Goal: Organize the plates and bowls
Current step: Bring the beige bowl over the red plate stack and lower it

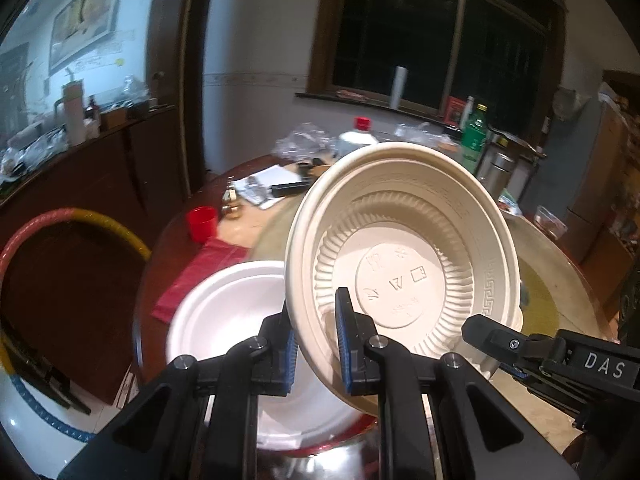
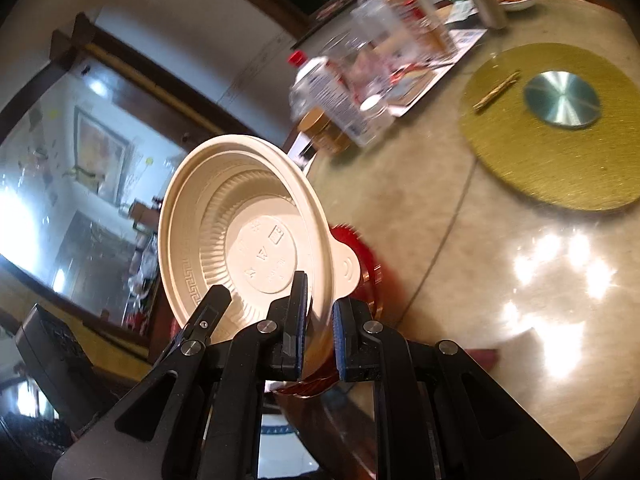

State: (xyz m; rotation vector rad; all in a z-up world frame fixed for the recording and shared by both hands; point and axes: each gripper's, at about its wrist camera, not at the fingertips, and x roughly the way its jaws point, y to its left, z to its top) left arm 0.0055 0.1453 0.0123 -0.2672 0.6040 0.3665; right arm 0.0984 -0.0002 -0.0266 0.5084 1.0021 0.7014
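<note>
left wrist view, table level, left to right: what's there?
Hoop → red cup → white plate → cream bowl, gripped by the left gripper → green bottle → right gripper, on the bowl's far edge.

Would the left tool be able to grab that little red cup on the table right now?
Probably not as things stand: the left tool is already clamped on the rim of the cream bowl, so it isn't free for the red cup.
</note>
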